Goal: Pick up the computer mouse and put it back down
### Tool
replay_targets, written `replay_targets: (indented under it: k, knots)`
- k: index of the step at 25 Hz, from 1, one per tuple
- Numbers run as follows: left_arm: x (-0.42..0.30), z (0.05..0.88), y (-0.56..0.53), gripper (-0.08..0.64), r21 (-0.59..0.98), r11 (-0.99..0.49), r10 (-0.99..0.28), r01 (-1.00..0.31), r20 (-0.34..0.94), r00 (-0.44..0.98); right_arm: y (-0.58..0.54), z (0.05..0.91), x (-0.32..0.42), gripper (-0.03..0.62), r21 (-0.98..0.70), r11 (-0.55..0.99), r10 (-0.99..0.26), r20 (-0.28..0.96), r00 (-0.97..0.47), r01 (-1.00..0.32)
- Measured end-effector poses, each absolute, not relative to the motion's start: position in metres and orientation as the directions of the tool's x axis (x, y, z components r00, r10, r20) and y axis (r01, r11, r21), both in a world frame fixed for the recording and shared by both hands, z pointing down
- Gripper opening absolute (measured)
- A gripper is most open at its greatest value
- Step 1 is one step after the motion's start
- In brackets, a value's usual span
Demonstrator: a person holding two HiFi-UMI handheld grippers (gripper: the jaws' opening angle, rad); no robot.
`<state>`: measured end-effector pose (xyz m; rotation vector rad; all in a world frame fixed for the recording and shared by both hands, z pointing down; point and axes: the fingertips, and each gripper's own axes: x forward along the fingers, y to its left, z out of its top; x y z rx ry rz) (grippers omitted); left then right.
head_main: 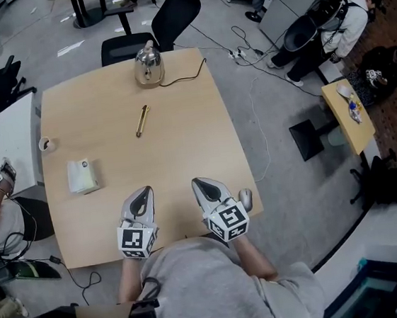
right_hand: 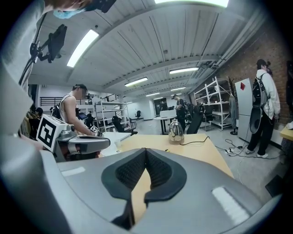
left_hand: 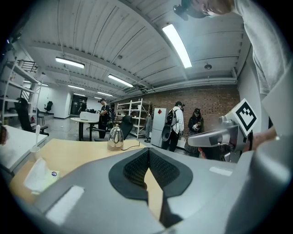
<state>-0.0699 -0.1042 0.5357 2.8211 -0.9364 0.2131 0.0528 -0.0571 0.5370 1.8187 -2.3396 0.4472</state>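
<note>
The small grey computer mouse [head_main: 246, 198] sits near the pale wooden surface [head_main: 181, 135]'s right edge, at about 4 o'clock just beside the right hand-held gripper [head_main: 196, 183], its long axis running 12 to 6. That one is nearer; the left hand-held gripper [head_main: 146, 190] is farther off. Both have jaws together, holding nothing

The table [head_main: 182, 142] is mostly bare. The left gripper [head_main: 144, 191] and right gripper [head_main: 197, 182] sit at the near edge, jaws together, with an open strip of wood between them and ahead to mid-table. There a pen [head_main: 141, 120] lies, more in the left gripper's line. A white pack [head_main: 83, 176] sits off to the left, and a small ring, perhaps tape [head_main: 46, 144], is at the left edge. The kettle [head_main: 149, 68] and its cord [head_main: 187, 74] take the far edge. The mouse [head_main: 246, 199] lies just beside the right gripper, by the right edge. The right half of the table beyond it is open.
</note>
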Motion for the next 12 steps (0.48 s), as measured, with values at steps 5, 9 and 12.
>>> replay_targets:
  k: [5, 9, 12]
  knots:
    - [-0.0703, 0.5355, -0.1042, 0.020, 0.108, -0.790, -0.580, -0.603, 0.189, 0.793, -0.0571, 0.5390, 0.0532, 0.006, -0.148, 0.222, -0.919, 0.299, -0.258, -0.964]
    - [-0.0711, 0.5353, -0.1044, 0.020, 0.109, -0.788, -0.581, -0.605, 0.189, 0.791, -0.0571, 0.5393, 0.0531, 0.006, -0.147, 0.222, -0.919, 0.300, -0.258, -0.964]
    - [-0.0731, 0.5356, -0.1046, 0.020, 0.110, -0.787, -0.582, -0.607, 0.191, 0.790, -0.0568, 0.5398, 0.0517, 0.006, -0.147, 0.222, -0.918, 0.301, -0.258, -0.964]
